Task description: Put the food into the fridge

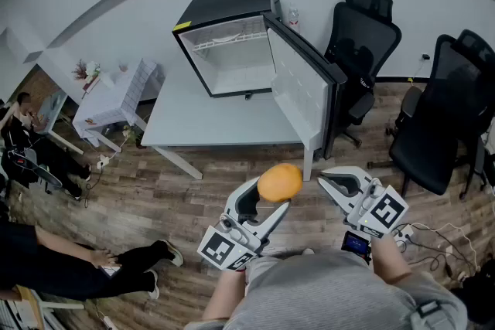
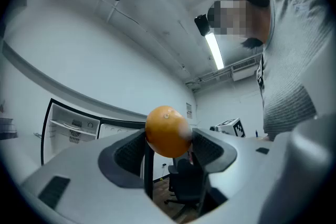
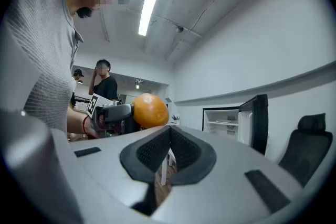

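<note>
The left gripper is gripping an orange - its jaws are standing wide apart, the pads pressing on the fruit's two sides - and is holding it up over the wooden floor, in front of the white table. The right gripper is hanging just beside it, its jaws closed together with nothing between them. The fridge is sitting on the table with its door swung open to the right, its white inside facing the person.
</note>
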A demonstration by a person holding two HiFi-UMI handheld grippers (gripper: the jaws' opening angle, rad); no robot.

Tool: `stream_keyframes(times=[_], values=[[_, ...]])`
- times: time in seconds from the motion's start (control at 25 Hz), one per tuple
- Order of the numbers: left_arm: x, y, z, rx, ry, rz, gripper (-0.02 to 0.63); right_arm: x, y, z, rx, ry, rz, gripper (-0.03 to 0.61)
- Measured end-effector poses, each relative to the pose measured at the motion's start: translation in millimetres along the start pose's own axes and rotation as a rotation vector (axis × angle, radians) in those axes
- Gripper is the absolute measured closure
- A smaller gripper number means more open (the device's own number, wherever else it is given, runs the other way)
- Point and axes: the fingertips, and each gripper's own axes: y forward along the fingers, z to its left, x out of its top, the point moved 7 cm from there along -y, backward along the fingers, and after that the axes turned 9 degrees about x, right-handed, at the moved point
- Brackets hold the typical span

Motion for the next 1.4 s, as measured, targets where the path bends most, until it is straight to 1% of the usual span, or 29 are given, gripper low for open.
stream_keyframes(times=[0.84,1.0,1.08,1.16,1.24,1.28,1.32,1.36,1.4], values=[[-1,11,1,-0.012,-0.002,0.007,0.331,0,-4,-8,-0.004,0.004,-0.002,0.566],[-2,13,1,-0.013,-0.003,0.012,0.331,-1,-2,-7,0.023,0.001,0.005,0.565],[-2,13,1,-0.013,-0.002,0.011,0.331,-3,3,-4,0.046,-0.015,0.031,0.565],[-2,13,1,-0.013,-0.002,0.01,0.331,-3,7,1,0.074,-0.064,0.057,0.565],[-3,13,1,-0.014,-0.005,0.015,0.331,1,10,5,0.091,-0.124,0.044,0.563],[-3,13,1,-0.015,-0.011,0.02,0.331,6,11,7,0.091,-0.15,0.025,0.55],[-2,13,1,-0.016,-0.018,0.023,0.331,10,13,9,0.087,-0.173,0.017,0.483],[-1,14,1,-0.017,-0.027,0.024,0.331,11,13,11,0.08,-0.192,0.046,0.413],[1,14,1,-0.018,-0.032,0.024,0.331,8,13,13,0.071,-0.21,0.119,0.4]])
